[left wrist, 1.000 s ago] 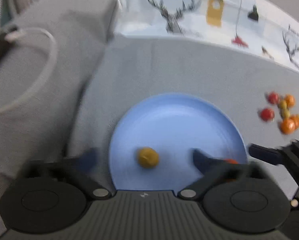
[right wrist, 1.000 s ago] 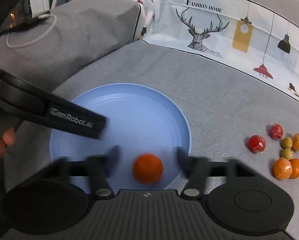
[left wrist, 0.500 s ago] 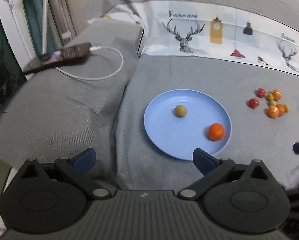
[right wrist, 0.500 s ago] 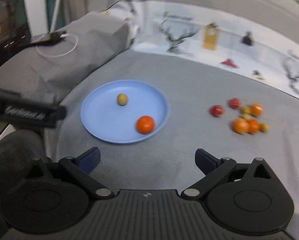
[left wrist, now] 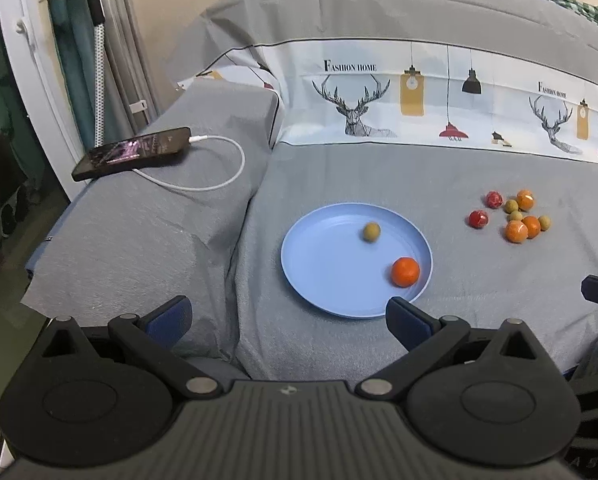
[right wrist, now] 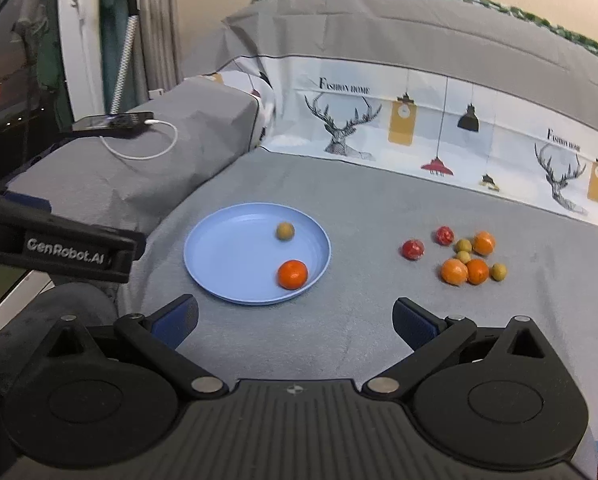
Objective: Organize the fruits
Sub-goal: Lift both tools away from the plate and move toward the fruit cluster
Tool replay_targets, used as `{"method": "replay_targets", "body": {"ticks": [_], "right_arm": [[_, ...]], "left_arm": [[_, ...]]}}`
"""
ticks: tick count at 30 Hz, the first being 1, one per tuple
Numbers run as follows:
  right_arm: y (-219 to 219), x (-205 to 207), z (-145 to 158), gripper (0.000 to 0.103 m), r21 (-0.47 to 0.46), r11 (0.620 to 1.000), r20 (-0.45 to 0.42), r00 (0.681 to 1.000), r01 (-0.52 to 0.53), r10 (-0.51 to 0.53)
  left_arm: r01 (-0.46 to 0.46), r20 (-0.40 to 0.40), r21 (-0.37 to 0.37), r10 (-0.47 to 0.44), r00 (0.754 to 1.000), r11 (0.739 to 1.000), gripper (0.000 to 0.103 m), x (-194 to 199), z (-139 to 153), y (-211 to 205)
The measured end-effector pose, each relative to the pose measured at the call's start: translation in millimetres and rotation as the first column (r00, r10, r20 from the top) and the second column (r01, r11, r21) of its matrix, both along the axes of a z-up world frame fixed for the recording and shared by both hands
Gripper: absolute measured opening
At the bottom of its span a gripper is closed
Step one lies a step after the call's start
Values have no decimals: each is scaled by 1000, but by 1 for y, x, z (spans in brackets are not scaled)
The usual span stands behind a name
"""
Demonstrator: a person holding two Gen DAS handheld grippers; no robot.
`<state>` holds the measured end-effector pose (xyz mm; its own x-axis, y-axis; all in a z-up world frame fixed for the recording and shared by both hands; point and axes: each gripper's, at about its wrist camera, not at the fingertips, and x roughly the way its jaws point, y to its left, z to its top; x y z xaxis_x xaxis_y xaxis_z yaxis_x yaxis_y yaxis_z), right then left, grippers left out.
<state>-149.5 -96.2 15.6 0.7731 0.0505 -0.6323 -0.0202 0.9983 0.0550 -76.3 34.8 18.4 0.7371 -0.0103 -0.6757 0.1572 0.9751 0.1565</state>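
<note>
A blue plate (left wrist: 327, 256) (right wrist: 227, 256) lies on the grey bed cover. In it are an orange (left wrist: 405, 271) (right wrist: 292, 274) and a small green-brown fruit (left wrist: 371, 231) (right wrist: 285, 231). To its right lies a cluster of several loose fruits (left wrist: 515, 216) (right wrist: 465, 258): red, orange and green ones. My left gripper (left wrist: 289, 318) is open and empty, held back from the plate's near edge. My right gripper (right wrist: 295, 320) is open and empty, also held back, between plate and cluster.
A phone (left wrist: 133, 152) (right wrist: 113, 121) on a white charging cable (left wrist: 219, 176) lies on a raised grey cushion at the left. A printed deer-pattern pillow (left wrist: 419, 108) runs along the back. The left gripper's body (right wrist: 59, 246) shows at the right view's left edge.
Both grippers have drawn back and up from the plate. The right one let go of the orange, which now lies in the plate; the green-brown fruit lies there too.
</note>
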Motion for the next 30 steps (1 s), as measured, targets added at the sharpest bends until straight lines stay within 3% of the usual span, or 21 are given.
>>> {"method": "replay_targets", "body": {"ticks": [30], "right_arm": [[1, 0, 0, 102, 14, 1000, -16, 1000, -4, 4]], "left_arm": [[11, -3, 22, -11, 1000, 1000, 103, 1, -2, -2]]}}
